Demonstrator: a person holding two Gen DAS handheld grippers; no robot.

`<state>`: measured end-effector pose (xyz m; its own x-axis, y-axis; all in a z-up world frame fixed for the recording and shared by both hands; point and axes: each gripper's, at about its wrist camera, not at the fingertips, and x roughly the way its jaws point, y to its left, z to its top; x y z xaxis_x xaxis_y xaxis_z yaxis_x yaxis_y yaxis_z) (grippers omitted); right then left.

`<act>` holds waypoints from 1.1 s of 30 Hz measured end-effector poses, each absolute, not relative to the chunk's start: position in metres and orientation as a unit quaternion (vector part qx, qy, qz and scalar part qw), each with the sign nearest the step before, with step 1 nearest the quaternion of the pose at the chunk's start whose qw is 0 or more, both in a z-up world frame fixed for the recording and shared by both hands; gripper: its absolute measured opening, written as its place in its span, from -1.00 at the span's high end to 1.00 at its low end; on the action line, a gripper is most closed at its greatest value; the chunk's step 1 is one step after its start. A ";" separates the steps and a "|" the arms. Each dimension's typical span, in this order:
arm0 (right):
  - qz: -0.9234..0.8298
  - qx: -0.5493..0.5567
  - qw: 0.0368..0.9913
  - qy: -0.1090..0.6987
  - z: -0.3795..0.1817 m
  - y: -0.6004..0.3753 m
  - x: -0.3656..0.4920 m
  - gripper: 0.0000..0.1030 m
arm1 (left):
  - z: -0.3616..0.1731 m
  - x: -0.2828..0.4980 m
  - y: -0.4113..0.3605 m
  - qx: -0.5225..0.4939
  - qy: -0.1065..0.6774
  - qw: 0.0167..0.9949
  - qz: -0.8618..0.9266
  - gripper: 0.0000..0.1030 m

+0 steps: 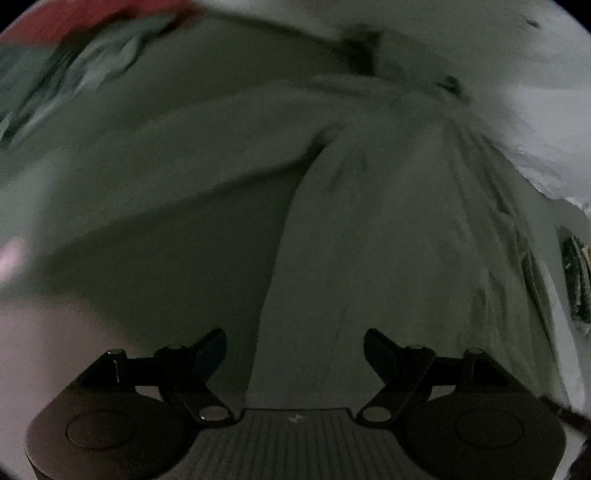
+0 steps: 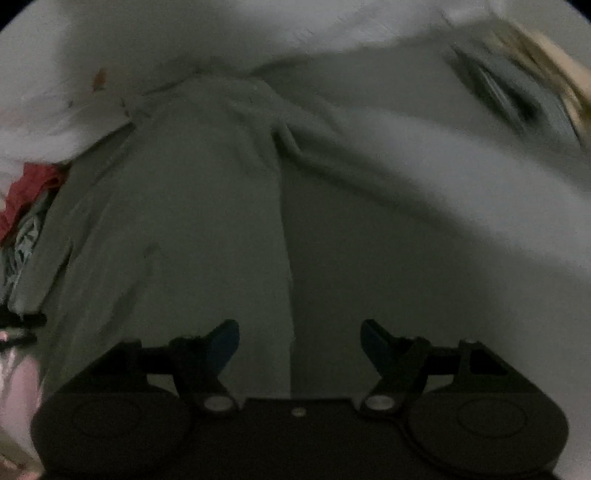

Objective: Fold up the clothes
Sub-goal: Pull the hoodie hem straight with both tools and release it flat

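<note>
Left wrist view: left gripper [image 1: 294,350] released, jaws wide and empty, above the grey-green garment [image 1: 388,240], whose folded edge runs ahead between the jaws; red cloth [image 1: 92,18] far ahead-left.

Right wrist view: right gripper [image 2: 299,341] likewise released, nothing grasped; garment [image 2: 192,206] ahead-left, laid flat, probably for the next fold. No containers visible, though blurred.

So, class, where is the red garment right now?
The red garment sits at the right wrist view's left edge, beside the grey-green garment; the left wrist view shows it top left.
</note>
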<state>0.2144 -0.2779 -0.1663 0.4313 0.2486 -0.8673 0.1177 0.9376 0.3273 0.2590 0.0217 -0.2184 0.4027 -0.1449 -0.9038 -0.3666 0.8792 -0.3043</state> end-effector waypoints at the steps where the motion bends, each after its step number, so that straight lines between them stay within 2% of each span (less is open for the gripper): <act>1: 0.041 0.180 0.825 0.535 -0.169 -0.281 0.202 -0.44 | -0.220 0.248 0.023 -0.257 0.543 0.796 0.068 -0.56; 3: 0.051 0.184 0.821 0.538 -0.177 -0.277 0.192 -0.44 | -0.225 0.233 0.022 -0.292 0.547 0.783 0.056 -0.55; 5: 0.073 0.187 0.818 0.539 -0.180 -0.269 0.191 -0.40 | -0.231 0.230 0.009 -0.287 0.552 0.781 0.052 -0.40; 6: 0.089 0.185 0.818 0.537 -0.182 -0.264 0.193 -0.30 | -0.233 0.229 0.002 -0.282 0.554 0.782 0.051 -0.16; 7: 0.102 0.182 0.820 0.533 -0.184 -0.257 0.198 -0.05 | -0.236 0.227 -0.004 -0.276 0.552 0.784 0.061 0.13; 8: 0.110 0.175 0.821 0.532 -0.186 -0.253 0.199 0.11 | -0.237 0.223 -0.007 -0.278 0.543 0.788 0.080 0.32; 10: 0.098 0.156 0.825 0.535 -0.190 -0.250 0.200 0.84 | -0.239 0.217 -0.010 -0.300 0.516 0.794 0.116 0.78; 12: 0.097 0.159 0.829 0.528 -0.189 -0.253 0.200 0.94 | -0.240 0.211 -0.005 -0.351 0.487 0.786 0.149 0.80; 14: 0.110 0.167 0.839 0.506 -0.178 -0.261 0.190 0.94 | -0.232 0.202 -0.002 -0.382 0.466 0.781 0.162 0.81; 19: 0.167 0.192 0.842 0.475 -0.132 -0.276 0.166 0.95 | -0.189 0.175 -0.007 -0.382 0.442 0.798 0.150 0.81; 21: 0.178 0.182 0.842 0.476 -0.122 -0.277 0.153 0.95 | -0.190 0.163 -0.009 -0.362 0.457 0.799 0.148 0.80; 26: 0.120 0.102 0.813 0.561 -0.174 -0.270 0.135 0.87 | -0.230 0.161 -0.009 -0.323 0.528 0.769 0.162 0.66; 27: 0.104 0.111 0.808 0.569 -0.180 -0.272 0.133 0.85 | -0.233 0.162 -0.007 -0.323 0.534 0.765 0.157 0.56; 28: 0.096 0.130 0.811 0.562 -0.177 -0.277 0.129 0.73 | -0.229 0.161 -0.006 -0.319 0.530 0.772 0.149 0.32; 29: 0.083 0.151 0.818 0.549 -0.170 -0.284 0.125 0.50 | -0.223 0.160 -0.005 -0.309 0.523 0.781 0.141 0.17; 30: 0.069 0.170 0.824 0.536 -0.164 -0.290 0.121 -0.07 | -0.218 0.160 -0.006 -0.296 0.518 0.791 0.135 -0.21; 31: 0.052 0.179 0.832 0.522 -0.157 -0.295 0.118 -0.26 | -0.213 0.160 -0.008 -0.276 0.512 0.803 0.128 -0.43; 33: 0.020 0.187 0.848 0.496 -0.146 -0.307 0.109 -0.26 | -0.206 0.167 -0.021 -0.226 0.509 0.824 0.108 -0.47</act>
<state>0.1094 -0.3075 -0.1458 0.5074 0.2189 -0.8335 0.1523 0.9292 0.3368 0.1671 -0.0214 -0.2059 0.4594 -0.0522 -0.8867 -0.4083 0.8741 -0.2631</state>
